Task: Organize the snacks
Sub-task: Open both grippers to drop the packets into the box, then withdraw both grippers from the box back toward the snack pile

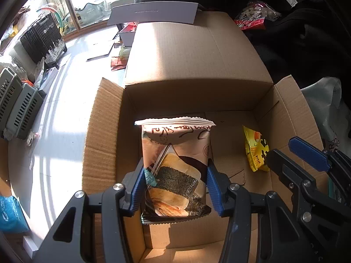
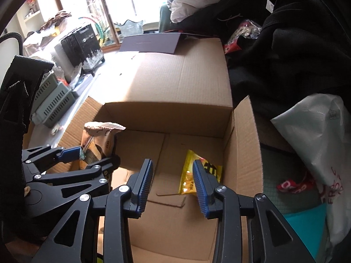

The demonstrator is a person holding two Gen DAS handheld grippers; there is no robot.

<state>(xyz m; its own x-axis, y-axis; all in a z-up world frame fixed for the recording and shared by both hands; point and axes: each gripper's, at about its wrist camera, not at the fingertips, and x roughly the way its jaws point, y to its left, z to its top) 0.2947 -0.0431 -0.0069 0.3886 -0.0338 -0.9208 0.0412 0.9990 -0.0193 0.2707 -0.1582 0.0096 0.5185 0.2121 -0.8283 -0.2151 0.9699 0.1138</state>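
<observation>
Open cardboard box [image 2: 243,135] on pale floor [image 1: 57,118] (sunlit); yellow snack packet [image 2: 193,182] on box bottom.

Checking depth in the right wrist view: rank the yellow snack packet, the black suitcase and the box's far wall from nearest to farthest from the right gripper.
1. Yellow snack packet, on the box floor beside the right gripper.
2. Box's far wall, behind the packet.
3. Black suitcase, far left by the windows.

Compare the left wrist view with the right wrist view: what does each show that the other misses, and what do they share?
Left wrist only: the printed front of the beige snack pack between the left gripper jaws, and a blue bag on the floor.

Right wrist only: the right gripper with open, empty jaws, and a teal item beside a white plastic bag.

Both: the open cardboard box, the yellow snack packet on its bottom, the black suitcase.
</observation>
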